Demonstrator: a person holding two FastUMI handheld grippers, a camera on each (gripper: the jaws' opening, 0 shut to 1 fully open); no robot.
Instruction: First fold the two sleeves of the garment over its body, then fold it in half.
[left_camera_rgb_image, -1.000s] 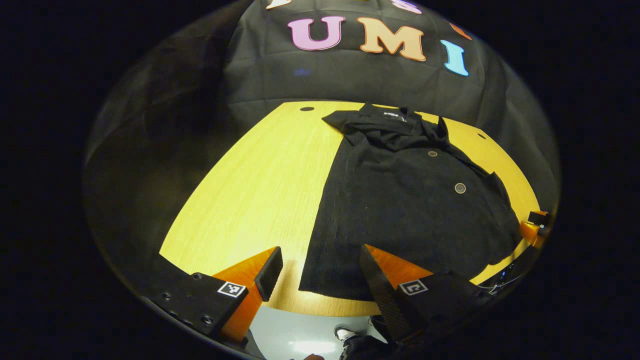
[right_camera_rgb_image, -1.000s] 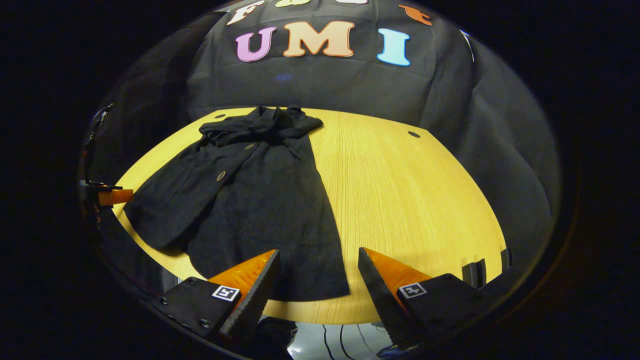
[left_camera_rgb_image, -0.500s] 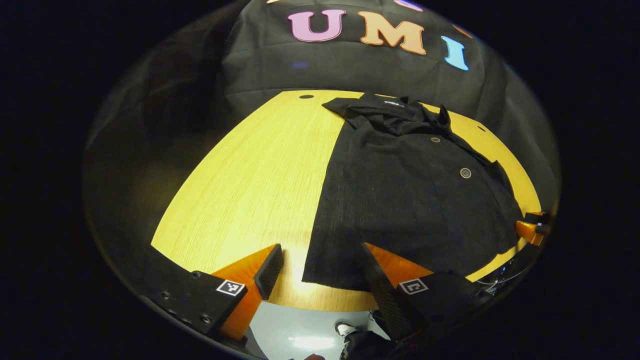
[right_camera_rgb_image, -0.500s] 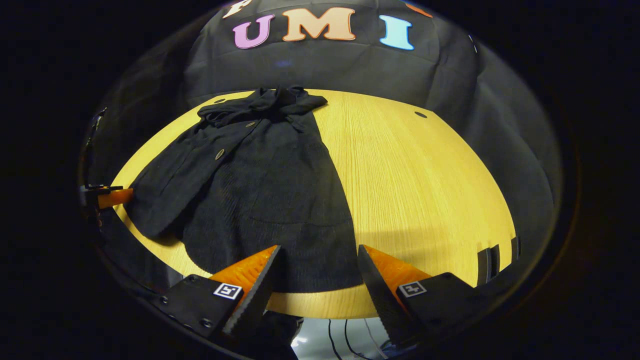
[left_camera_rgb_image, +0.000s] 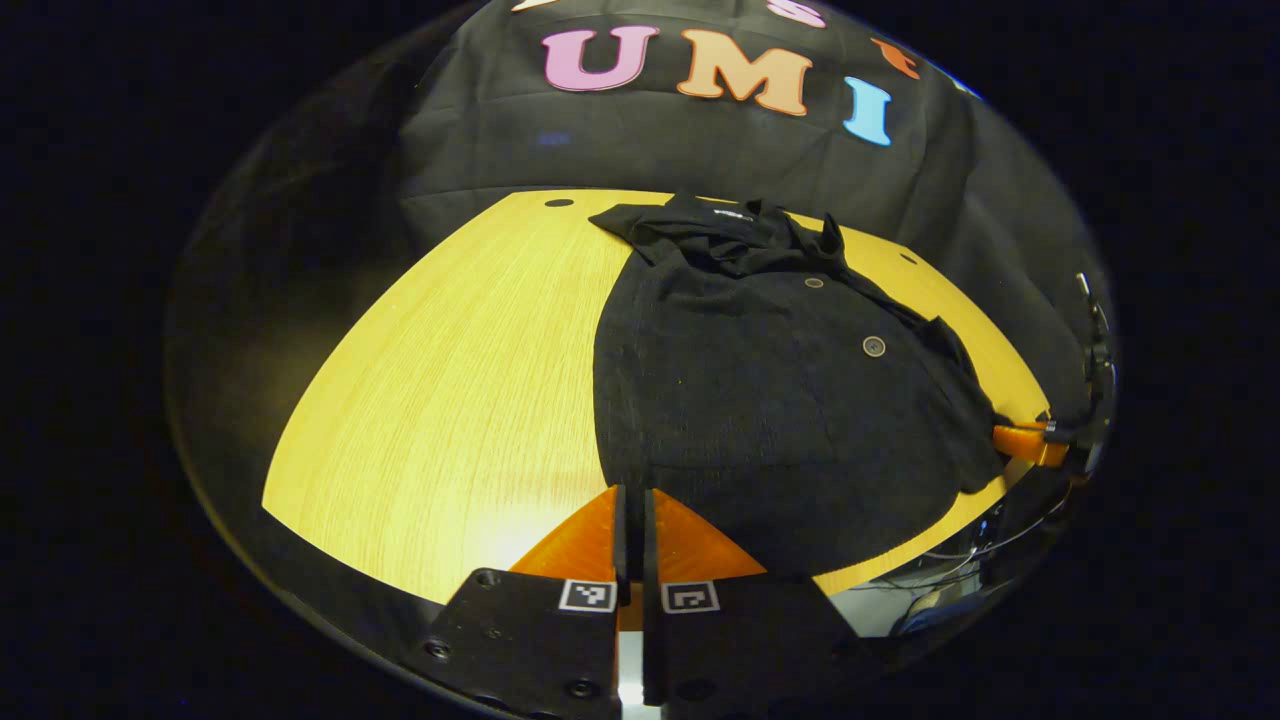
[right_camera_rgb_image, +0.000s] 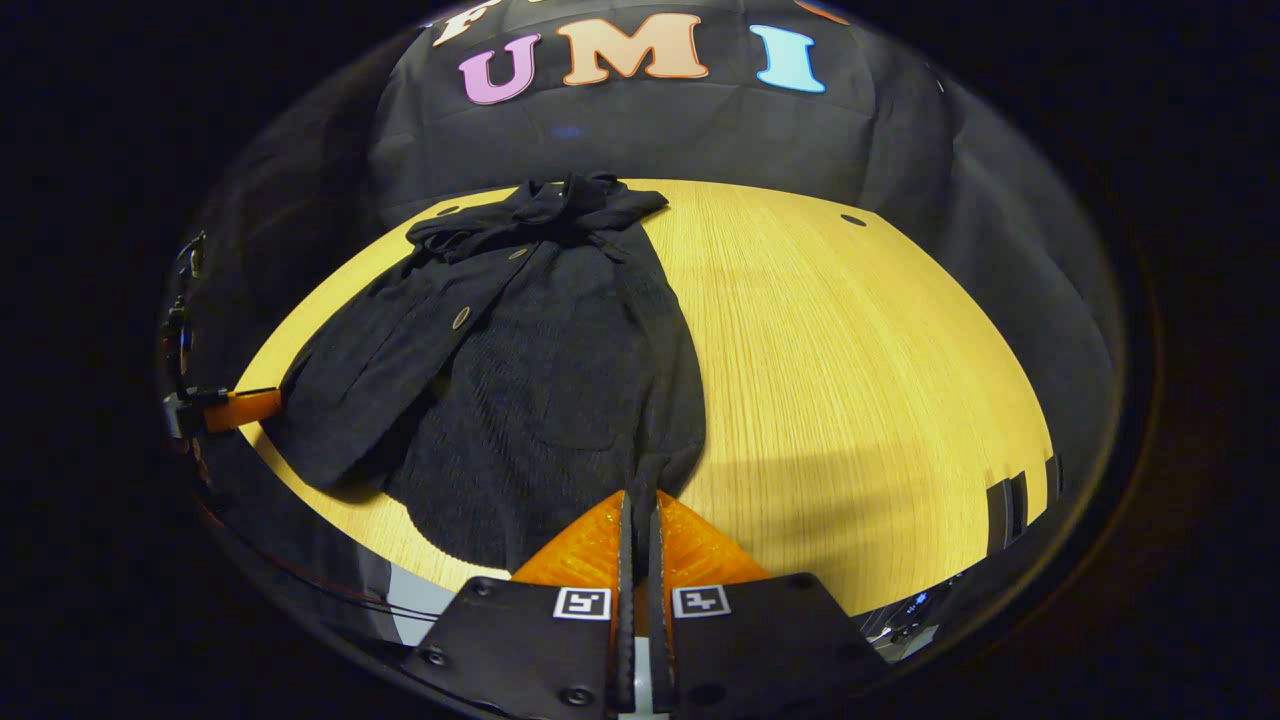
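A black buttoned garment (left_camera_rgb_image: 760, 400) lies flat on the yellow wooden table (left_camera_rgb_image: 450, 380), collar at the far end, with a sleeve laid over its body. My left gripper (left_camera_rgb_image: 630, 495) is shut on the near hem corner at the table's front edge. In the right gripper view the garment (right_camera_rgb_image: 540, 370) narrows down into my right gripper (right_camera_rgb_image: 638, 497), which is shut on the other hem corner. Each view catches the other gripper's orange finger at its side: the right gripper (left_camera_rgb_image: 1025, 440) and the left gripper (right_camera_rgb_image: 240, 405).
The table (right_camera_rgb_image: 850, 350) has small round holes near its far edge (left_camera_rgb_image: 558, 202) (right_camera_rgb_image: 853, 220). Black clamps (right_camera_rgb_image: 1010, 495) sit on its right rim. Cables (left_camera_rgb_image: 960, 560) hang below the front edge. Bare wood lies on both sides of the garment.
Both grippers went from open to shut, closing on the garment's near hem corners. The hem fabric now bunches toward each pair of fingers.
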